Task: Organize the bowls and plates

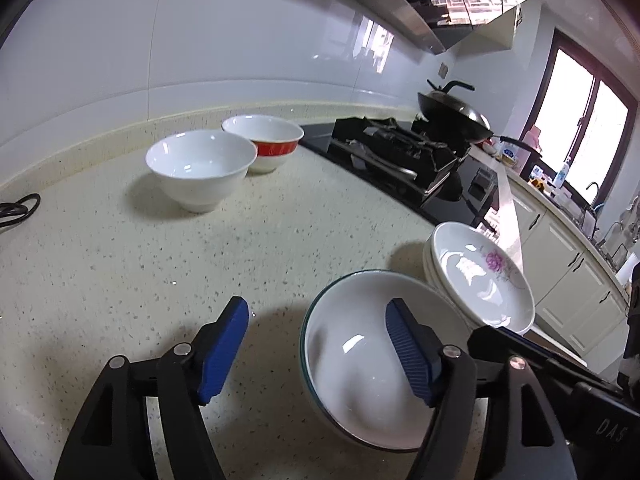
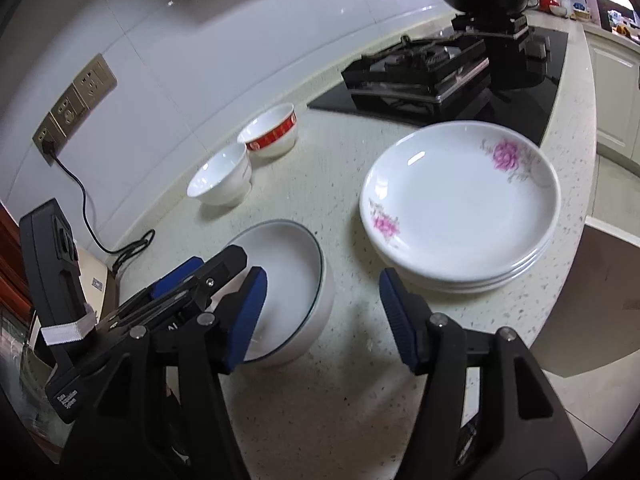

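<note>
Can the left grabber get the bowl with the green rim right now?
Probably yes. The left gripper is open, one finger already over the green-rimmed bowl, the other outside its rim, nothing between.

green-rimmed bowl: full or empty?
Empty. The green-rimmed bowl shows only bare white glaze inside, with the open left gripper straddling its rim.

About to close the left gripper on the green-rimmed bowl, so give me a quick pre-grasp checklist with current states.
1. Left gripper open: ok, jaws spread wide.
2. Straddling the rim of the green-rimmed bowl: ok, one finger over the inside, the other outside.
3. Finger depth against the rim: cannot tell.
4. Right gripper clear of the bowl: not ok, its finger overlaps the rim in the right wrist view.
5. Plate stack apart from the bowl: ok, bare counter between.
6. White bowl upright as stacking target: ok.
</note>
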